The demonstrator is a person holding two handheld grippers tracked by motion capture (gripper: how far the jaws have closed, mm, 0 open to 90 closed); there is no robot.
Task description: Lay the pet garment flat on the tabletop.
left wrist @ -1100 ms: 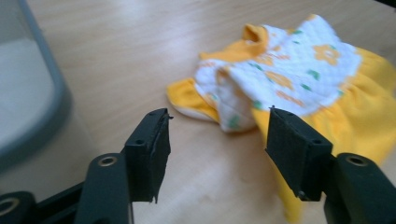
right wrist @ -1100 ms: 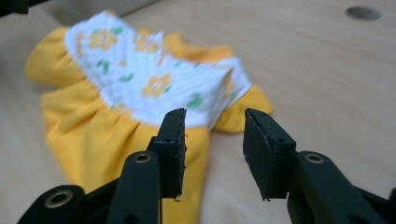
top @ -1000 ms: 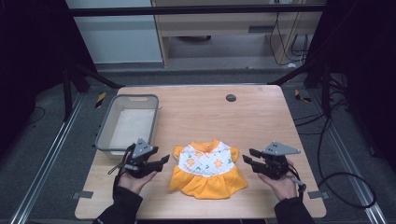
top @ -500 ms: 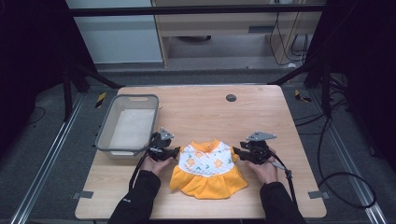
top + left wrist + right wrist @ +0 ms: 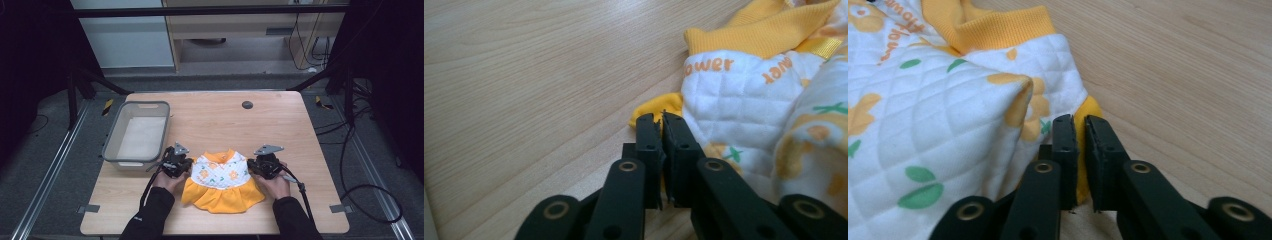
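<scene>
Below, at the table's (image 5: pixel 300 125) six o'clock edge, the left gripper (image 5: pixel 176 162) and right gripper (image 5: pixel 263 164), jaws just closing, each pinched a shoulder of the small orange dress (image 5: pixel 222 184).

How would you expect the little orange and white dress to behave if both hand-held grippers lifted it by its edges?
The dress would probably sag in the middle: its quilted cloth already bunches into soft folds. It looks light, as thin fabric lying flat on the table. It seems unlikely to slip, with orange trim pinched at each side.

Grey plastic bin (image 5: pixel 137 135) on left of wooden table (image 5: pixel 280 130), small black disc (image 5: pixel 247 105) near far edge
</scene>
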